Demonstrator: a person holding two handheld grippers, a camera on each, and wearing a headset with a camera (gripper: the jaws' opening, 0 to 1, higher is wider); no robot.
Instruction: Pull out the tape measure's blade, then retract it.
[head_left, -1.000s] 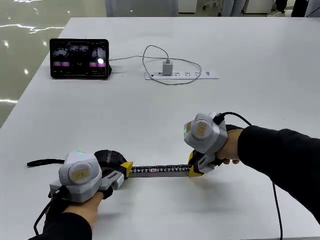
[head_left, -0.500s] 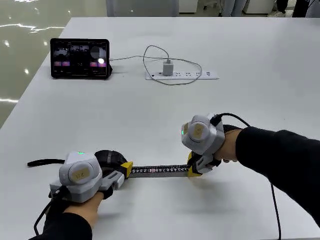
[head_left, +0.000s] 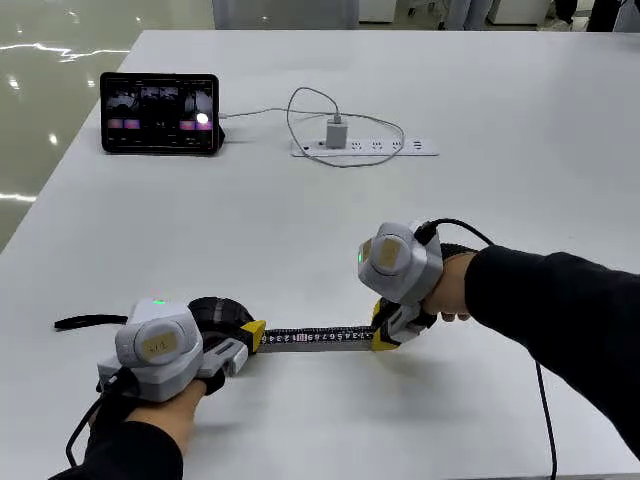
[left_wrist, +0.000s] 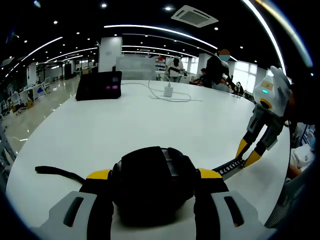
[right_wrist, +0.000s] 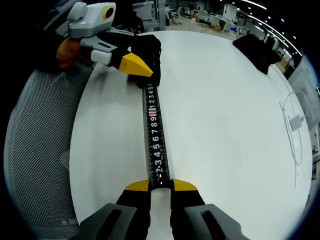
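Observation:
A black tape measure (head_left: 220, 316) lies on the white table at the front left, with my left gripper (head_left: 238, 342) shut on its case. The case (left_wrist: 152, 180) sits between the yellow-tipped jaws. Its black blade (head_left: 318, 338) with white numbers runs flat along the table to my right gripper (head_left: 384, 335), which is shut on the blade's end. In the right gripper view the blade (right_wrist: 154, 125) leads from my right gripper (right_wrist: 160, 187) up to the case (right_wrist: 147, 55). A black wrist strap (head_left: 88, 323) trails left from the case.
A tablet (head_left: 160, 114) with a lit screen stands at the far left. A white power strip (head_left: 365, 149) with a charger and looped white cable lies behind the middle. The table's front edge is close to my hands. People stand beyond the table (left_wrist: 215, 70).
My right gripper has moved a little left towards the case, and the stretch of blade showing between the grippers is slightly shorter. The left gripper and the case have stayed put.

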